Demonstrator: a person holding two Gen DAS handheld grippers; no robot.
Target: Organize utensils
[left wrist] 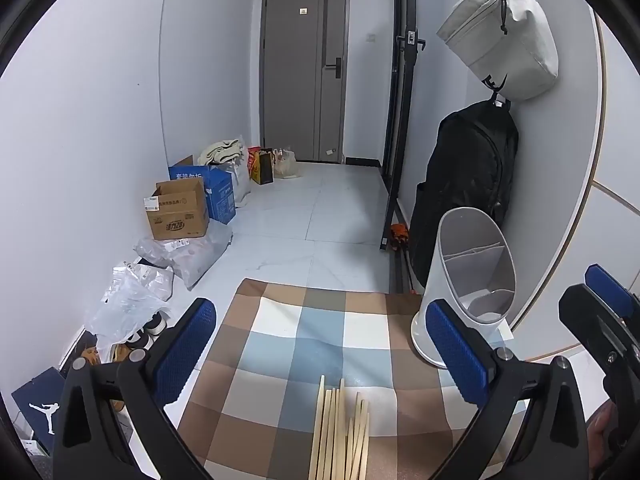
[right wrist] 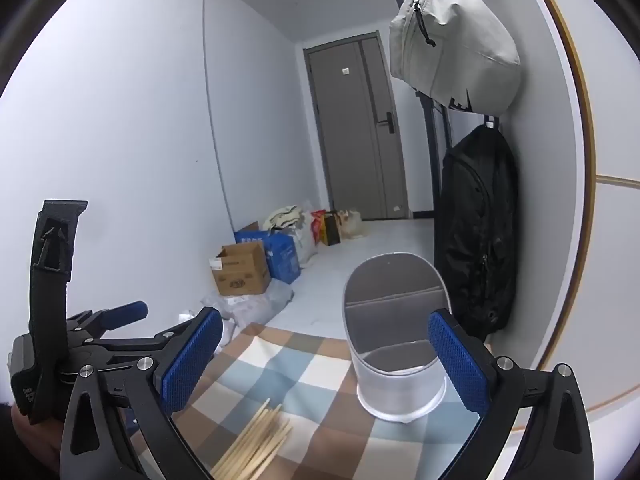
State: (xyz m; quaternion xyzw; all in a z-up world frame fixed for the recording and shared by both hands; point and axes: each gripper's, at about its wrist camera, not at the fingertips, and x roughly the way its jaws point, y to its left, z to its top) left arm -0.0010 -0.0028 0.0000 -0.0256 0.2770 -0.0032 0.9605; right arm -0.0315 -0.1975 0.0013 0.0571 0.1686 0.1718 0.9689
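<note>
hallway, checked cloth (left wrist: 320, 340) on the table. left gripper (left wrist: 324, 354) spread wide, empty; chopsticks (left wrist: 340, 432) at its 6 o'clock. right gripper (right wrist: 326, 360) likewise wide, empty; white holder (right wrist: 396, 336) upright at 1 o'clock.

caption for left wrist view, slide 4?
Open left gripper above chopsticks on checkered cloth, empty white utensil holder upright at right.
</note>
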